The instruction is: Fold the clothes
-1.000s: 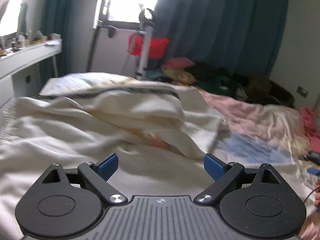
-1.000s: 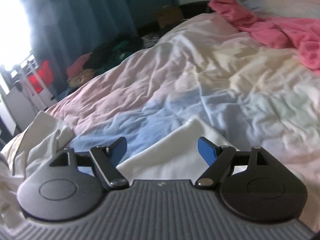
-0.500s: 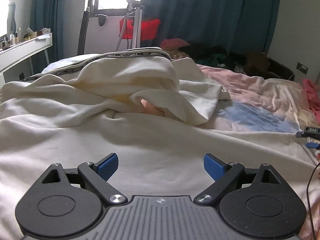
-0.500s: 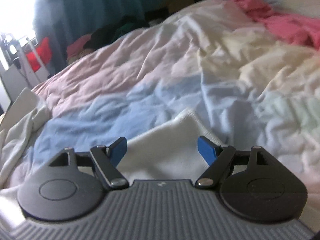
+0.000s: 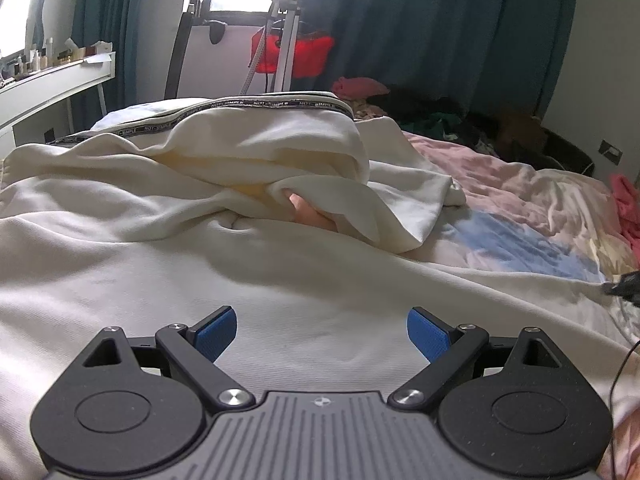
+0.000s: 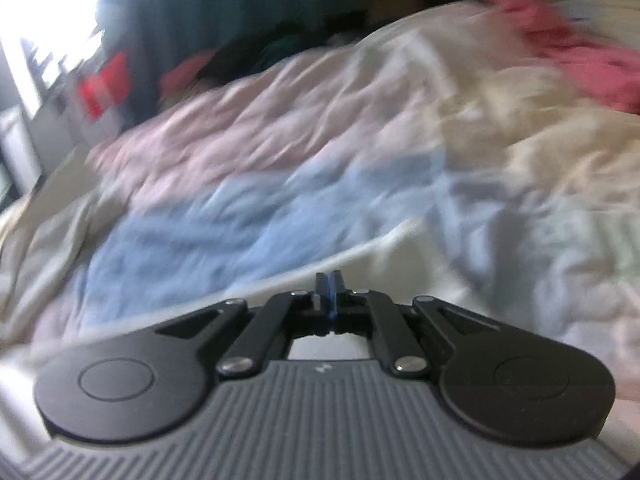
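Note:
A large cream garment [image 5: 280, 280] lies spread and rumpled over the bed, with a folded-over part carrying a black lettered band [image 5: 272, 106] at the back. My left gripper [image 5: 320, 322] hovers low over its flat front part, open, with nothing between the blue pads [image 5: 216, 332]. In the blurred right wrist view the garment's white edge [image 6: 360, 252] runs under my right gripper [image 6: 328, 282], whose jaws are closing and stand pressed together on that edge. Something skin-coloured [image 5: 312, 214] peeks from under the fold.
A pastel pink, blue and yellow duvet [image 6: 280, 208] covers the bed. Pink clothes [image 6: 580, 60] lie at its far right. Dark clothes [image 5: 440, 116] pile up by the teal curtain [image 5: 440, 20]. A red bag on a stand [image 5: 294, 50] and a white shelf [image 5: 52, 84] are at the left.
The right gripper's jaws went from wide open to closed on the white cloth edge, and its view is now blurred. The left gripper sank toward the garment, then held still, open.

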